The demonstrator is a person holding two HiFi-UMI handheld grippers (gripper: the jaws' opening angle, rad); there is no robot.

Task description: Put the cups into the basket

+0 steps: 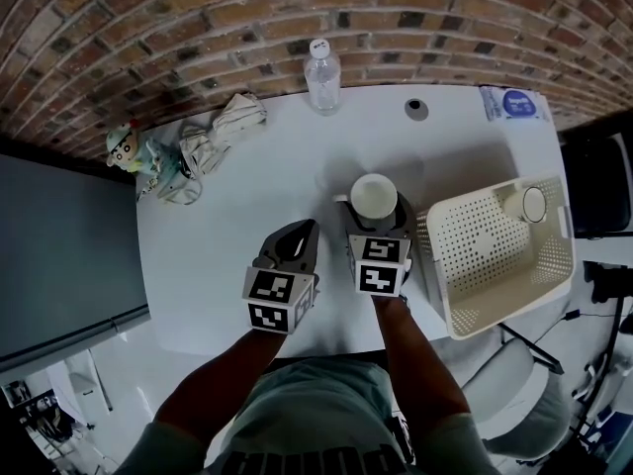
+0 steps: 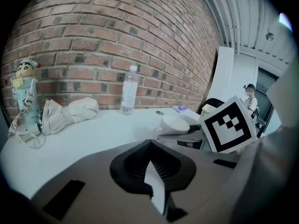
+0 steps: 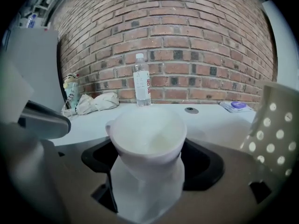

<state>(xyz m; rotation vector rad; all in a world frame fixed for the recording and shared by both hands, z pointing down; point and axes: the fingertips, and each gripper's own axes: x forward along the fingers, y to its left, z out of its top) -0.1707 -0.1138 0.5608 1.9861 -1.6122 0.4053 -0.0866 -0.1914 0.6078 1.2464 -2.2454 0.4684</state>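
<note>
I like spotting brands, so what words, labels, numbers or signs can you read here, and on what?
No text reads clearly.
Water bottle label: red print, too blurred to read.
Blue-and-white packet: print too small to read.
Left marker cube and right marker cube: black-and-white squares, no letters.

No word or number can be read anywhere. The water bottle [image 3: 141, 80] at 12 o'clock on the surface [image 1: 227, 245] carries a label with red print too small to read. The blue-printed packet [image 1: 514, 104] at 1 o'clock is blurred. The left gripper [image 1: 307, 230] and right gripper [image 1: 374, 206] bear cubes with black-and-white square code markers.
</note>
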